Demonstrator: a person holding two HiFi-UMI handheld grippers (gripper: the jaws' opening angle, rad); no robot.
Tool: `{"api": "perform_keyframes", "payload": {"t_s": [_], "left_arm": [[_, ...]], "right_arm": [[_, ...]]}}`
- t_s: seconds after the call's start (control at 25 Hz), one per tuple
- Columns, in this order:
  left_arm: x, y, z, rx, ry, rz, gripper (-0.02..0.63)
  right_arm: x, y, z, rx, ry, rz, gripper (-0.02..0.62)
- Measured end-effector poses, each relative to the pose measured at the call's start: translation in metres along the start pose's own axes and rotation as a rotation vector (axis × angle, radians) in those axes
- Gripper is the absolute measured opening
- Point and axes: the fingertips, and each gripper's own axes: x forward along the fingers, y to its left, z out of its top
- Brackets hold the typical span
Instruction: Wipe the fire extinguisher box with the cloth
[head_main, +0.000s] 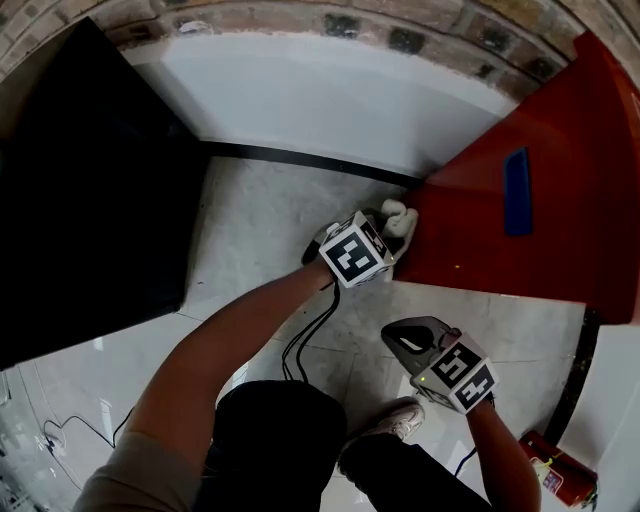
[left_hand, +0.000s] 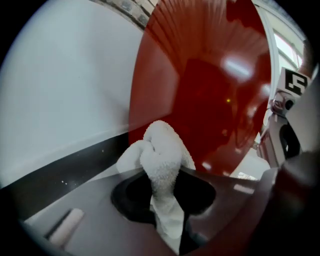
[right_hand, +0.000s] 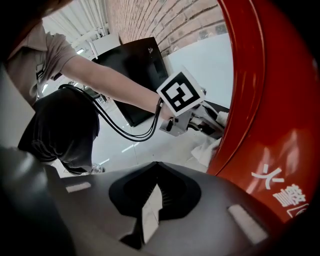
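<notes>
Backdrop: brick wall (head_main: 400, 35) along the top of the head view, a white wall panel (head_main: 330, 100) below it, and a pale tiled floor (head_main: 250, 230) underfoot. Item one, black panel (head_main: 80, 200), standing at the left and reaching down to the floor. Item two, fire extinguisher box (head_main: 560, 180), red and glossy, at the right against the white panel; white characters (right_hand: 272, 185) show on its face in the right gripper view. Item three, my left gripper (left_hand: 162, 175), held low at the box's left edge, jaws clamped on the cloth. Item four, my right gripper (right_hand: 155, 175), nearer my body and apart from the box, jaws brought fully together with nothing in them. Item five, small red extinguisher (head_main: 555, 470), on the floor at the lower right of the head view. Item six, blue patch (head_main: 517, 190), upright on the box's face, well apart from both grippers. Item seven, cloth (left_hand: 160, 150), white and fluffy, bunched past my left jaw tips and lying against the red face of the box close to the floor. Item eight, black cables (head_main: 300, 345), running from my left gripper down toward my legs.
</notes>
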Motion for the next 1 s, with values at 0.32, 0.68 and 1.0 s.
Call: {"api": "perform_keyframes", "payload": {"t_s": [0.32,0.68,1.0], "left_arm": [[0.019,0.062,0.020,-0.064,-0.032,0.115,0.084],[0.036,0.070,-0.002,-0.155,0.010,0.143,0.083],[0.024,0.011,-0.028,-0.126,0.083,-0.003,0.083]], "right_arm": [[0.001,-0.001,-0.001,0.006,-0.009,0.017,0.025],[-0.009,-0.007,-0.023,0.048,-0.002,0.000,0.025],[-0.008,-0.012,-0.015,0.048,-0.014,-0.010,0.025]]}}
